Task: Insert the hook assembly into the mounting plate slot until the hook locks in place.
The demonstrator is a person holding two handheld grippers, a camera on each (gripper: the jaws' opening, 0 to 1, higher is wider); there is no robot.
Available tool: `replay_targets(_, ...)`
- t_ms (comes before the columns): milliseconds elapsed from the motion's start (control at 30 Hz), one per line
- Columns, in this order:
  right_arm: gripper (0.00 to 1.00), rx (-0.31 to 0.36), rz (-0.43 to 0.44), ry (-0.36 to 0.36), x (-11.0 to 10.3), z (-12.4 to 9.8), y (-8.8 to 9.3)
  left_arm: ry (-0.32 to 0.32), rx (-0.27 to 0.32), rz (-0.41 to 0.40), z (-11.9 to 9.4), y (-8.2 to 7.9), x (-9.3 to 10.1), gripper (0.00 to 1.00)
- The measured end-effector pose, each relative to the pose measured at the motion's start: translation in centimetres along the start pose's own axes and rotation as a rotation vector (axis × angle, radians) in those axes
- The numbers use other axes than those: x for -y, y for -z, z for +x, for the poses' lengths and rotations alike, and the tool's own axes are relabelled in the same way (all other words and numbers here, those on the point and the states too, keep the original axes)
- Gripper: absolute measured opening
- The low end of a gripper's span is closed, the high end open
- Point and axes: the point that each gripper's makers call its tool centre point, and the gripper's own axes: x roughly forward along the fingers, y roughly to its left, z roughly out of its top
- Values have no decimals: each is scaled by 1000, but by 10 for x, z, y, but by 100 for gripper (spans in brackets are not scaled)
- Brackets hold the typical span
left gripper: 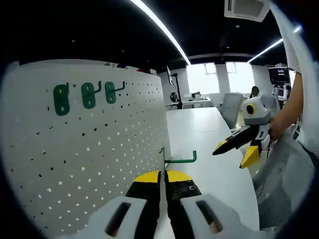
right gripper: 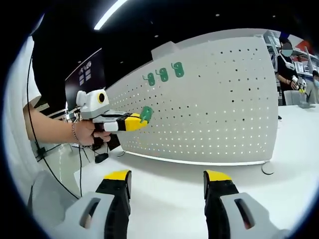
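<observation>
Both tongs show in the two views: the left gripper [left gripper: 162, 175] has its yellow-tipped jaws pressed together on the flat base of a green hook [left gripper: 180, 160], whose thin arm runs out sideways to an upturned end. In the right gripper view, the same left gripper [right gripper: 141, 119] comes in from the left, held in a person's hand [right gripper: 92, 133], with the green hook [right gripper: 146, 114] at its tips right against the face of the white pegboard [right gripper: 209, 99]; whether the hook's base is already seated in the holes cannot be told. The right gripper [right gripper: 167, 181] has its jaws spread wide apart with nothing between them, hanging over the white table [right gripper: 169, 199] well short of the board. In the left gripper view, the right gripper [left gripper: 234, 149] appears off to the right, also held in a hand [left gripper: 279, 127], with its jaws parted and nothing in them. High on the pegboard [left gripper: 84, 164] sit three green mounted hooks [left gripper: 88, 95] in a row, side by side; the same three [right gripper: 163, 75] show in the right gripper view near the board's upper edge, well above the held hook. The board stands upright on the table [left gripper: 204, 134], with a round foot [right gripper: 268, 168] under its right end.
</observation>
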Motion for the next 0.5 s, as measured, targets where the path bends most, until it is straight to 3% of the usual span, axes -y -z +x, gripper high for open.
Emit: replay_targets(500,57,-4,3,-12,-6,1,4,-49,73,-22,-28,-15,9,3)
